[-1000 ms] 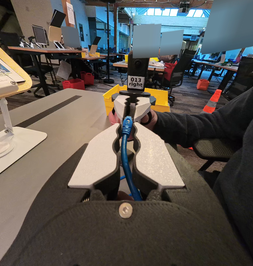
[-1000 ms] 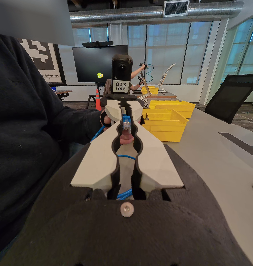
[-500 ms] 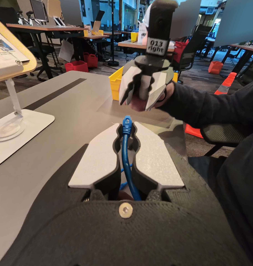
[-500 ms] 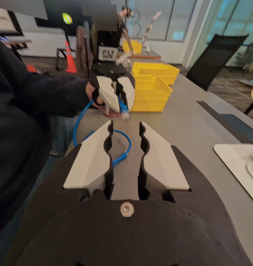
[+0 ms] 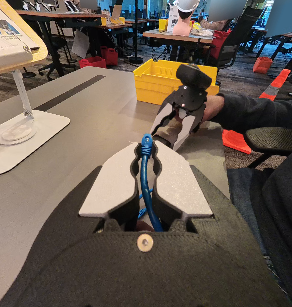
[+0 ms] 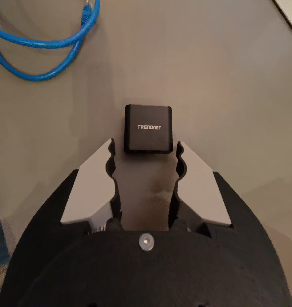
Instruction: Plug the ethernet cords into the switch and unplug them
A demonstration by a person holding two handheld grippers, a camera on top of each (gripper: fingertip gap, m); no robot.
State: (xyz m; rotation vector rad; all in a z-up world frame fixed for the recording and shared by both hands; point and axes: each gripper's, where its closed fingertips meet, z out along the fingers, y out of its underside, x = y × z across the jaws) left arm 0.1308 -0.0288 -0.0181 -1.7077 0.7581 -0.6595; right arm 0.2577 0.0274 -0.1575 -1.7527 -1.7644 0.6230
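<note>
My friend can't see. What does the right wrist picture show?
An open tool points down at a small black switch on a grey table, its tips on either side of the near end, not gripping. A blue ethernet cord loops at upper left.

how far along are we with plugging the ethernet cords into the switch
Early on. Done: the left tongs are shut on a blue ethernet cord, its plug poking out past the tips. In hand: the right tongs are open, pointed down at the black switch on the grey table, not touching it. Left: nothing looks plugged in; more blue cord lies loose beside the switch. Unplugging comes after.
</note>
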